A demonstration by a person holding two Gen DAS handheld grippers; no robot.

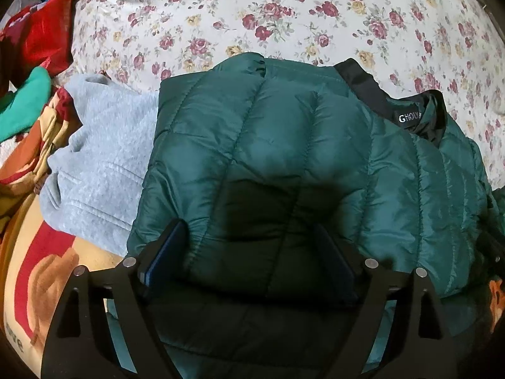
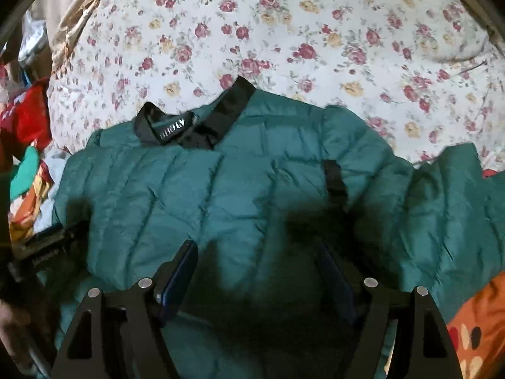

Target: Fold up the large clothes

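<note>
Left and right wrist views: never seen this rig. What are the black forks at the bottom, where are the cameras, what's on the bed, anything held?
No robot: a person carries a handheld two-finger tool in each hand, each with a fisheye camera looking along its fingers. The black forks are those fingers. The left tool and right tool both stand open above a green quilted puffer jacket with a black collar, gripping nothing. It lies on a floral bedsheet. A grey sweatshirt lies beside it.
</note>
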